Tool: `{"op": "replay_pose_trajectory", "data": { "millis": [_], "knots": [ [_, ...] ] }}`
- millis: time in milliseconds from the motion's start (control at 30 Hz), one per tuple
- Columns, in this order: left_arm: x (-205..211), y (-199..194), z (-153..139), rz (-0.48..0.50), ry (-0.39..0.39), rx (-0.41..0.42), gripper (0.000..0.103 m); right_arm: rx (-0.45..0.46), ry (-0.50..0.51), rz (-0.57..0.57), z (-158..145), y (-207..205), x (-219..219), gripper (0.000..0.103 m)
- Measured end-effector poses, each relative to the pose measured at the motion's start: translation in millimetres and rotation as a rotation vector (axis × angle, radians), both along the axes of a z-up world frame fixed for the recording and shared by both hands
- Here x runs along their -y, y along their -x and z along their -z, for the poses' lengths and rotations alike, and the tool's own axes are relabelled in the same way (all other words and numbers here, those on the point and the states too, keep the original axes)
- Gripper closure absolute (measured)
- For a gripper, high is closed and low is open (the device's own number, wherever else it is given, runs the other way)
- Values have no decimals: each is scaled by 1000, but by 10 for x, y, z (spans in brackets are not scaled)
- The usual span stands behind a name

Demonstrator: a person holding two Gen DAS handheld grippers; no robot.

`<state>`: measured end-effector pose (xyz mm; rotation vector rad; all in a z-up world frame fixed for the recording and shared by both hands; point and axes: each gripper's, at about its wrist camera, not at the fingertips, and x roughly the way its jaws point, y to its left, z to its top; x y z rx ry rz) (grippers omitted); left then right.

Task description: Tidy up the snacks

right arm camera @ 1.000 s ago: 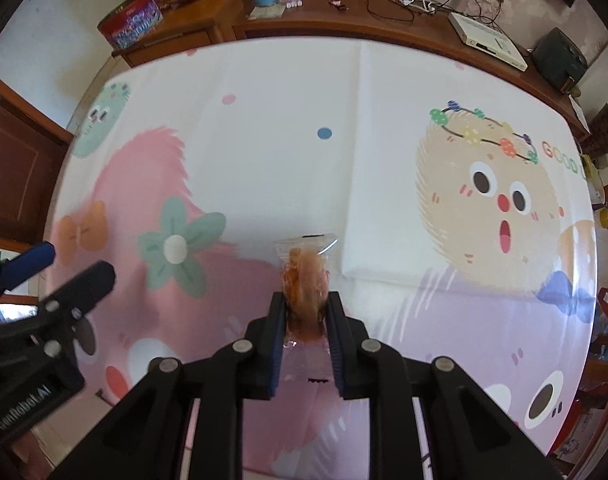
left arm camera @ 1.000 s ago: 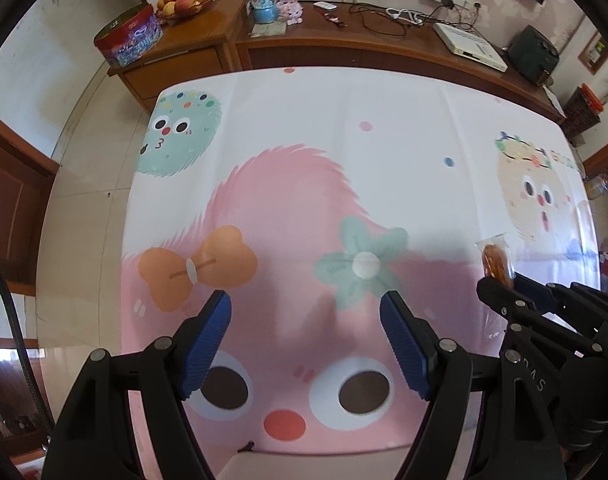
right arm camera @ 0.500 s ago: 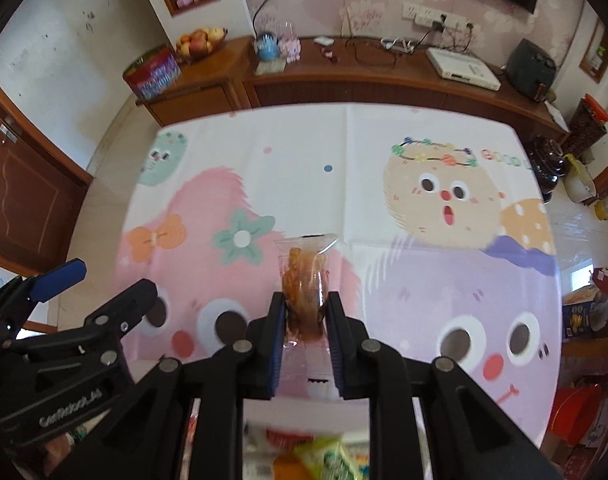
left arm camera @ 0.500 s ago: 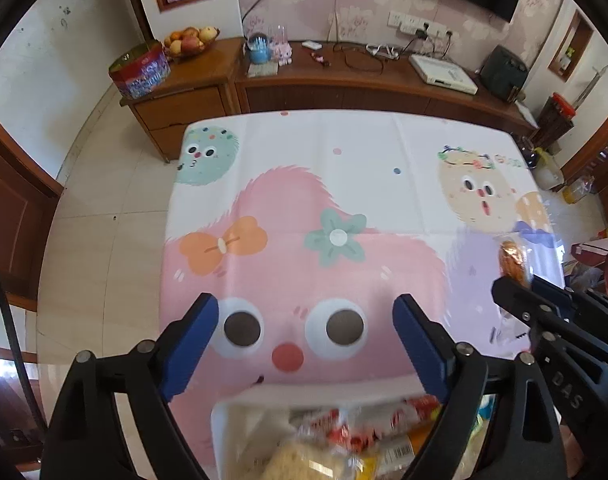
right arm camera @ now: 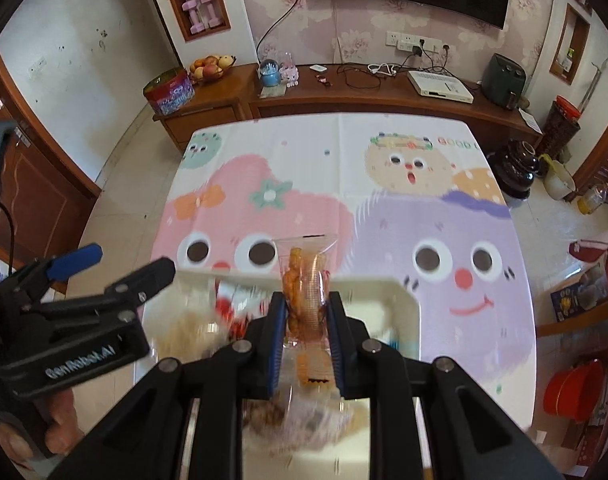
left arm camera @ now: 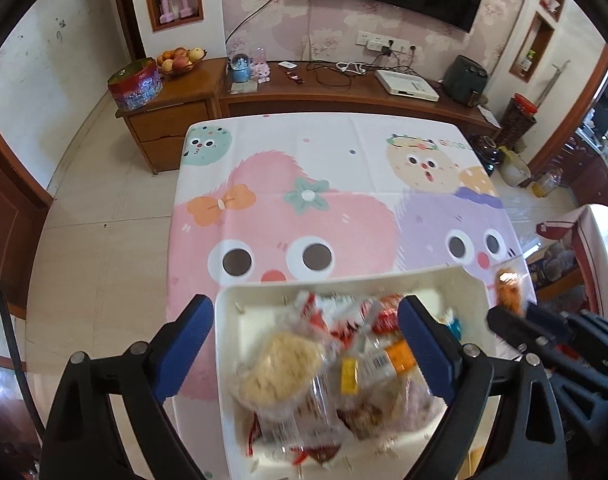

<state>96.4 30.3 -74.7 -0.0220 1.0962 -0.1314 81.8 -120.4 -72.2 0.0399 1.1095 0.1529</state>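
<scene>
A white tray (left arm camera: 344, 282) filled with several wrapped snacks (left arm camera: 280, 364) sits at the near edge of the cartoon tablecloth (left arm camera: 304, 208). My left gripper (left arm camera: 304, 308) hangs above the tray, jaws opening, with nothing held between its blue pads. My right gripper (right arm camera: 306, 300) is shut on a clear packet of orange snack (right arm camera: 304, 276), held upright over the tray's far rim (right arm camera: 400, 292). In the left wrist view that packet (left arm camera: 510, 290) shows at the tray's right corner. The left gripper (right arm camera: 128, 262) appears at the left of the right wrist view.
Beyond the table stands a wooden sideboard (left arm camera: 344, 96) with a fruit bowl (left arm camera: 180, 58), a round tin (left arm camera: 135, 84) and cables. A person's hand (right arm camera: 60, 412) holds the left gripper. A red basin (right arm camera: 572, 388) sits on the floor at the right.
Both grippers rose and drew back toward the table's near edge, bringing the tray of snacks into view. The left jaws spread wider. The right stayed shut on the packet.
</scene>
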Motion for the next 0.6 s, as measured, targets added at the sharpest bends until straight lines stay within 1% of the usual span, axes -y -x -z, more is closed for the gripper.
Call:
{"op": "replay_pose_trajectory", "data": {
  "millis": [167, 300, 333, 400, 433, 467, 600],
  "knots": [
    [57, 249, -145, 35, -12, 35, 10, -9, 12, -9, 24, 309, -34, 82],
    [79, 396, -250, 40, -25, 54, 10, 4, 25, -29, 15, 456, -55, 81],
    [79, 415, -268, 37, -31, 54, 10, 8, 29, -37, 2, 481, -59, 80],
    [75, 455, -298, 31, -39, 51, 10, 18, 28, -38, -35, 526, -49, 75],
    [73, 465, -308, 31, -40, 49, 10, 22, 18, -39, -59, 547, -33, 69],
    [82, 496, -329, 33, -42, 47, 10, 28, 6, -40, -87, 567, -18, 66],
    [94, 591, -392, 25, -46, 48, 10, 50, -17, -35, -198, 640, 60, 65]
  ]
}}
